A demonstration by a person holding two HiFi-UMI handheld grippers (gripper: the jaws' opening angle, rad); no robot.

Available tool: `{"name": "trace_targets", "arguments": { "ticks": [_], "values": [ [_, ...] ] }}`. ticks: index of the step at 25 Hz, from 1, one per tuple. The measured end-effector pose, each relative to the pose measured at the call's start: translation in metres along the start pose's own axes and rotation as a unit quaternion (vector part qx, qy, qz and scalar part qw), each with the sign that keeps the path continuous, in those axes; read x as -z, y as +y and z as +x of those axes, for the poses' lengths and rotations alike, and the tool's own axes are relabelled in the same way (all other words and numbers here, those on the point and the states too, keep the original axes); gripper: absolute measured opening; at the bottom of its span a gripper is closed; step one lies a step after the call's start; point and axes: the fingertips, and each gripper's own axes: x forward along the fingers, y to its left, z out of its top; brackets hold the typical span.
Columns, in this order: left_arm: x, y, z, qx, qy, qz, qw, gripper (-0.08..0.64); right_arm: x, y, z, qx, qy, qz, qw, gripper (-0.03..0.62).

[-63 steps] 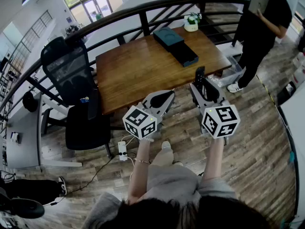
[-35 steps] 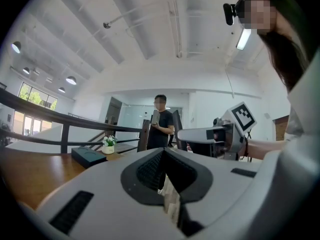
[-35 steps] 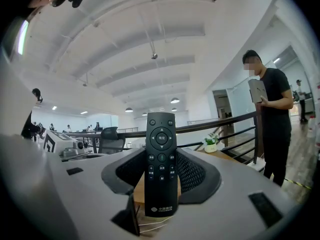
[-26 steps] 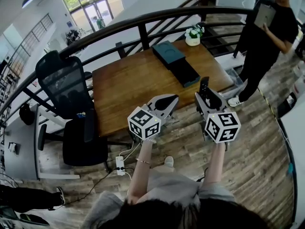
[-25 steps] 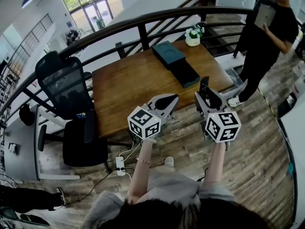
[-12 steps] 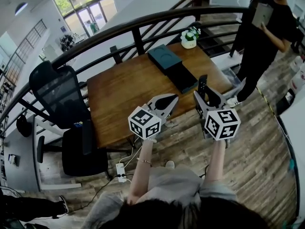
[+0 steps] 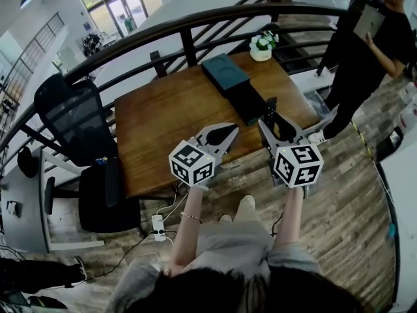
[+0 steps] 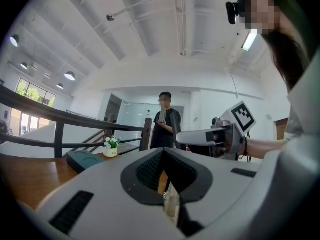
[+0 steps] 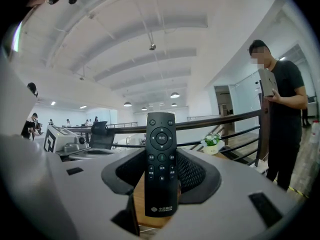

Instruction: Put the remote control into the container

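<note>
Wooden table (image 7: 169, 109) — remote control (image 9: 161, 169) in right gripper (image 7: 273, 122); left gripper (image 7: 228, 132) closed

Wooden surface (image 7: 176, 109) ahead of my fingers (image 7: 207, 131), curved black railing (image 7: 195, 23) beyond, office chair (image 7: 71, 113) left, plank floor (image 7: 352, 194) underneath.

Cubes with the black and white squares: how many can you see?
2. One cube sits on the left gripper. The other cube sits on the right gripper, which holds the remote control. None seems hidden.
</note>
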Motion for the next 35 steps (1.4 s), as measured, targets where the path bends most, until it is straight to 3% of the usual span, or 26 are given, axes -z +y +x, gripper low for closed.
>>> {"name": "trace_targets", "arguments": {
  "ticks": [19,35],
  "values": [
    [0.006,0.067,0.079,-0.065,0.005,-0.026,0.9976,0.003,-0.01,-0.078,0.087,-0.07,0.042,-0.013,0.997,0.202],
    [0.02,0.091,0.097,-0.12,0.008,-0.043,0.9918,0.003,0.007,-0.095,0.129,-0.129,0.076,-0.017,0.989,0.202]
  ]
}}
